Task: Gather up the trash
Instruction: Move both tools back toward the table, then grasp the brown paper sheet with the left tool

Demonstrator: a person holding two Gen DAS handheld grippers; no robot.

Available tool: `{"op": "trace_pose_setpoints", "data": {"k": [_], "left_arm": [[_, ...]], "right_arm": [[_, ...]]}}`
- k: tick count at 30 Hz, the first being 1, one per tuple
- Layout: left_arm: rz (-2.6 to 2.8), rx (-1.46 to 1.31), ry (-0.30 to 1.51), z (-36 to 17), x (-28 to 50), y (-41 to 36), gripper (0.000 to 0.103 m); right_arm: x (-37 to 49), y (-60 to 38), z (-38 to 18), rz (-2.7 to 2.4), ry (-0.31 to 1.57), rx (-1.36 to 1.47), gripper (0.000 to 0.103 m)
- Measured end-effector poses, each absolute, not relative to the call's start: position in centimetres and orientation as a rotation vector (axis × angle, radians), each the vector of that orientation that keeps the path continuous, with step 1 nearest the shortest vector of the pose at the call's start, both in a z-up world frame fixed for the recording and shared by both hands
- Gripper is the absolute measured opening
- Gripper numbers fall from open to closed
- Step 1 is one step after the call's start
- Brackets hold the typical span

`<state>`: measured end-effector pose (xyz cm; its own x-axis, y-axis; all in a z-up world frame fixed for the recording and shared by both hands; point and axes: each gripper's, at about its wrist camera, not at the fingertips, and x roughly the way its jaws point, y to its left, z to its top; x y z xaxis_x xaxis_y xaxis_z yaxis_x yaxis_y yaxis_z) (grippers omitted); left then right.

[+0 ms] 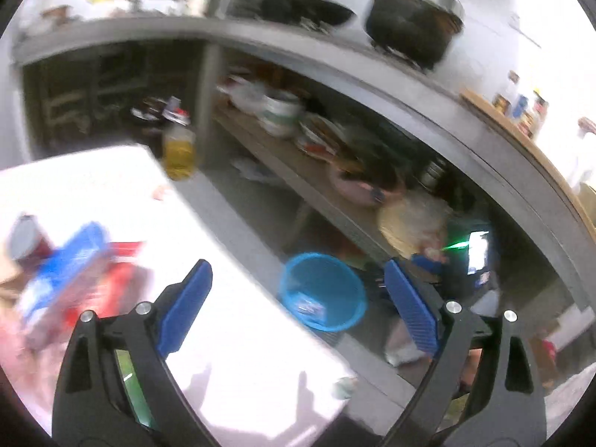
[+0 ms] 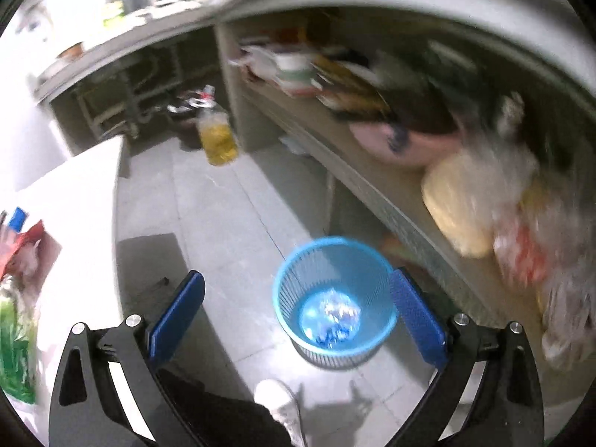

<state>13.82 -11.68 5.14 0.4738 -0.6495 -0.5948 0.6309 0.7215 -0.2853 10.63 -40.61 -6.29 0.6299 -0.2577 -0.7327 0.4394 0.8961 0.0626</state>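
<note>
Your left gripper (image 1: pixel 298 298) has two glossy black plastic arms, each with a teardrop cut-out, ending in flat blue ribbed pads (image 1: pixel 409 309). Two round silver screws (image 1: pixel 452 306) sit at the joints on each side, and a green strip shows inside the arm on the left of that view. Your right gripper (image 2: pixel 298 314) is built the same: black arms with cut-outs, blue pads (image 2: pixel 178 316), silver screws (image 2: pixel 462 319), and a white strip inside one arm. Below it you wear a dark trouser leg (image 2: pixel 231 422) and a white shoe (image 2: pixel 277 398).
</note>
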Motion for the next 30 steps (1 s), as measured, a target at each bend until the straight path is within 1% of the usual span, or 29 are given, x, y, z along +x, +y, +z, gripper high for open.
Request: {"op": "trace_pose_setpoints", "data": {"k": [6,11,16,18,22,23,24,25,28,30], "left_arm": [[-0.594,-0.097,0.639,6.3,13.5,-0.9,0.091],[-0.456,-0.133,0.666,6.4,16.8,6.5,0.091],[-0.301,-0.072,0.730,6.6,22.9,12.0,0.091],[-0.272,0.010,0.813,6.0,25.9,13.2,0.091],[-0.208,0.086,0.961,3.4,30.6,14.0,0.091],[-0.196,0.112,0.993,2.7,31.4,13.8,0.089],[-0.181,0.134,1.027,1.9,32.2,13.7,0.082],[-0.178,0.144,1.046,1.3,32.5,13.6,0.079],[-0.183,0.181,1.107,-0.2,33.2,12.7,0.073],[-0.163,0.195,1.129,-0.9,33.2,12.5,0.064]], "right_arm": [[12.3,-35.1,-2.3,-0.207,0.701,0.165,0.096],[13.6,-31.5,-0.3,-0.085,0.683,0.157,0.096],[13.8,-28.8,0.5,-0.020,0.690,0.150,0.096],[13.7,-27.9,0.5,-0.009,0.700,0.140,0.096],[13.3,-27.2,0.5,-0.003,0.718,0.128,0.096],[13.4,-27.3,0.4,-0.004,0.723,0.131,0.096],[13.3,-27.3,0.4,-0.004,0.726,0.135,0.096],[13.3,-27.3,0.4,-0.002,0.729,0.143,0.096],[13.5,-27.3,0.4,-0.004,0.732,0.150,0.096],[13.7,-27.4,0.4,-0.005,0.736,0.151,0.096]]}}
